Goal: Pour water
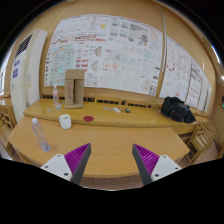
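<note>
A clear plastic water bottle (40, 134) stands on the wooden table (110, 140) ahead of my left finger, to its far left. A white cup (65, 121) stands a little beyond the bottle. My gripper (112, 160) is open and empty, its purple pads (72, 159) wide apart over the table's near edge. Nothing lies between the fingers. Both bottle and cup are well beyond the fingertips.
A wooden box-like stand (72, 88) and small items sit on the back counter. A small red object (88, 119) lies on the table. A black bag (178, 109) rests at the right. Posters (110, 45) cover the back wall.
</note>
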A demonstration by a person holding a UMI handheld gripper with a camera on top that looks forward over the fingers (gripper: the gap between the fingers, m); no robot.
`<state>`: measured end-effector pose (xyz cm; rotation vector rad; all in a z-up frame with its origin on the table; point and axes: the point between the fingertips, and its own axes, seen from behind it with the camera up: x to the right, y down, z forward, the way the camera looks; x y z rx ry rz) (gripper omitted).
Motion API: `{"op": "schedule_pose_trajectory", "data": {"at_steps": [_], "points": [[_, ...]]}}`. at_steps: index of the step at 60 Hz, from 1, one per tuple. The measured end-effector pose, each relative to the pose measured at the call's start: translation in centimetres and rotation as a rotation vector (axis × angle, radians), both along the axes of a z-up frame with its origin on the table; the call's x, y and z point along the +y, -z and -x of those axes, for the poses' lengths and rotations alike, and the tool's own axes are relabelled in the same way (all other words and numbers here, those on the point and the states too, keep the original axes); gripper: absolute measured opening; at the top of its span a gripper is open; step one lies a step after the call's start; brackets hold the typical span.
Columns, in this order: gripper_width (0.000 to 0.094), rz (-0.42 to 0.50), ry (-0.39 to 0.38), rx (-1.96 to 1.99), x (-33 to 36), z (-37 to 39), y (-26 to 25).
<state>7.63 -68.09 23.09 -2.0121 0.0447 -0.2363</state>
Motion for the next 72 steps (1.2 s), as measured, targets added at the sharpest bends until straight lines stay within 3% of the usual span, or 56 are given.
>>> {"op": "schedule_pose_trajectory", "data": {"at_steps": [10,19,35,47,59,66,71,72], "points": [[0.0848,0.048,0.001,-0.014,-1.1,0.9,3.2],[0.0847,0.11,-0.016,-0.001,-2.6,4.6,9.4],[0.0847,0.199,-0.087,0.057,-3.1,19.1,19.2],[0.0848,0.113,-0.167,0.134,5.4,32.1,20.0],[0.0843,-0.017,-0.192,0.136,16.3,37.7,19.4],[0.0747,-0.05,-0.191,0.115,20.6,38.5,19.7],[0.0488,-0.088,-0.176,0.07,22.2,37.7,19.8],[0.0482,-0.094,-0.174,0.068,22.3,37.7,19.8]]}}
